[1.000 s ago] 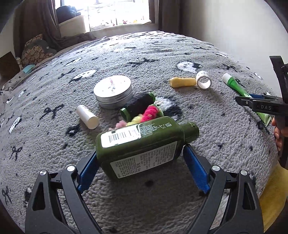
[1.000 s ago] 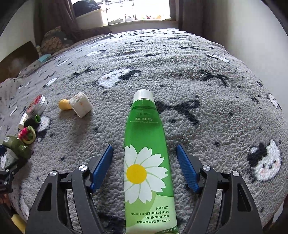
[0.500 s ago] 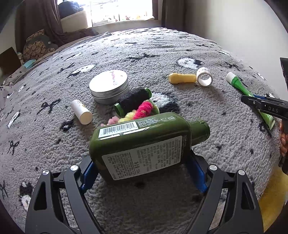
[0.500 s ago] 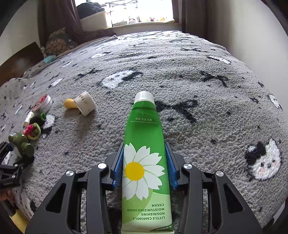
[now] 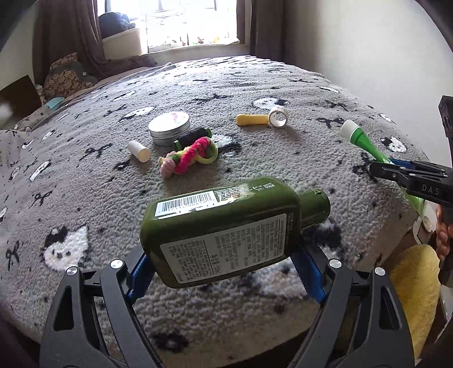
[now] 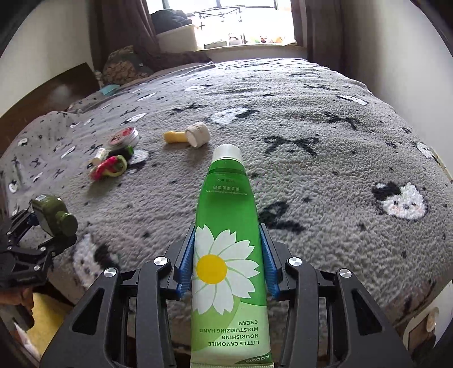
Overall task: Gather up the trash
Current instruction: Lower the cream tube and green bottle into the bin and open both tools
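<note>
My left gripper (image 5: pixel 223 269) is shut on a dark green bottle (image 5: pixel 226 229) and holds it above the grey patterned bedspread (image 5: pixel 254 85), near the front edge. It also shows in the right wrist view (image 6: pixel 53 218). My right gripper (image 6: pixel 228 260) is shut on a green hand cream tube (image 6: pixel 226 249) with a daisy print, lifted off the bed; the tube shows at the right in the left wrist view (image 5: pixel 365 141). Left on the bed: a silver tin (image 5: pixel 169 127), a black-thread spool (image 5: pixel 192 138), bright hair ties (image 5: pixel 188 158), a white cap (image 5: pixel 138 151), a yellow piece (image 5: pixel 252 119) and a tape roll (image 5: pixel 279 116).
A yellow cloth-like thing (image 5: pixel 416 288) lies below the bed's front edge. Cushions (image 6: pixel 124 68) and a window (image 6: pixel 240 19) are at the far end. A white wall (image 5: pixel 368 51) runs along the right side.
Both grippers have lifted and drawn back toward the front edge of the bed. The right gripper closed on the tube. The bottle is up off the bedspread.
</note>
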